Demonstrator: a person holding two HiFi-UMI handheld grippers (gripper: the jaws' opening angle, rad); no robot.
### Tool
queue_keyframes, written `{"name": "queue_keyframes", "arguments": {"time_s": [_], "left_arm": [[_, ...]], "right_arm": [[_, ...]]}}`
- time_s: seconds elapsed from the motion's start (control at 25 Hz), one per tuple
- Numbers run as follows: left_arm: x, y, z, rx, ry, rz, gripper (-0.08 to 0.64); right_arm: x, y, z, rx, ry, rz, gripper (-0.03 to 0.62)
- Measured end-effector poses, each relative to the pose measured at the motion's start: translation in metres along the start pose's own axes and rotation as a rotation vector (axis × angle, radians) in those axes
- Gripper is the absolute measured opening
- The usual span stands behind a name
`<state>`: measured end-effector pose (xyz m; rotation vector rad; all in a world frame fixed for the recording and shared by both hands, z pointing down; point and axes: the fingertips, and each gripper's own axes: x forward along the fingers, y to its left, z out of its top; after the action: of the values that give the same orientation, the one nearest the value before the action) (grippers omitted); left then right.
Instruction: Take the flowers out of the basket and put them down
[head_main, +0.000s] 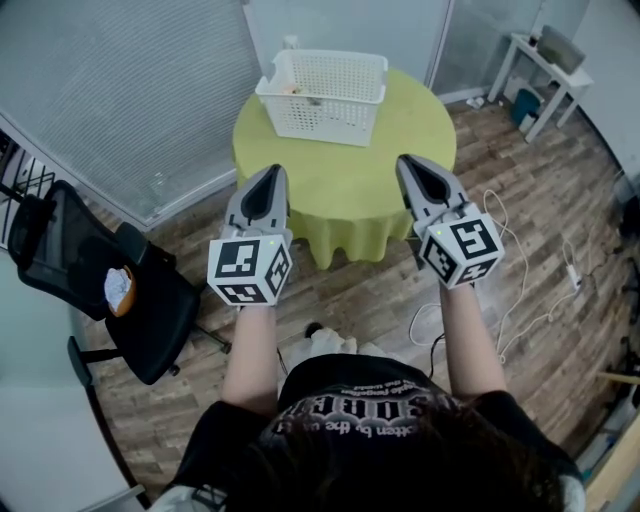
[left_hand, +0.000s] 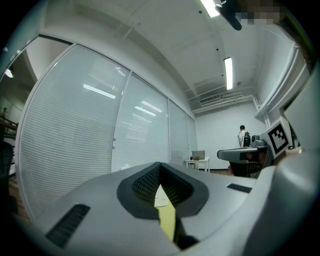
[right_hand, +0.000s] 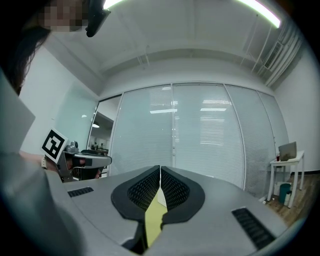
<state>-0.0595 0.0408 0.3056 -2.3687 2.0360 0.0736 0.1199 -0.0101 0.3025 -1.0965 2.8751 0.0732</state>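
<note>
Wood-plank floor (head_main: 540, 250) runs under a round table (head_main: 400, 150) draped in a yellow-green cloth. It stands close to a wall of white blinds (head_main: 130, 90). We see a black office chair (head_main: 150, 310) to the left, a small white side table (head_main: 545, 65) at the far right, and white cables (head_main: 520, 270) trailing over the planks.

A white perforated basket (head_main: 330, 100) sits on the far part of the table. Inside it we make out only a speck of orange, too small to call flowers. The left gripper (head_main: 272, 172) and right gripper (head_main: 408, 160) are held level, side by side, at the table's near edge, well short of the basket. Both have their jaws pressed together with nothing between them.

Each marker cube carries black-and-white square patterns. White lettering on the person's black shirt (head_main: 380, 410) is beyond our reading.
</note>
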Motion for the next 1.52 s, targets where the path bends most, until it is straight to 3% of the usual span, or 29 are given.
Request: {"name": "queue_keyframes", "arguments": {"time_s": [0.96,1.52], "left_arm": [[0.14,0.088,0.001,-0.007,0.003,-0.08,0.002],[0.216,0.13,-0.001,0.012,0.009,-0.201,0.002]], "right_arm": [[0.131,-0.067,-0.012,0.012,0.012,-0.101,0.029],[0.196,-0.098,-0.028,0.02,0.025,-0.193,0.029]]}}
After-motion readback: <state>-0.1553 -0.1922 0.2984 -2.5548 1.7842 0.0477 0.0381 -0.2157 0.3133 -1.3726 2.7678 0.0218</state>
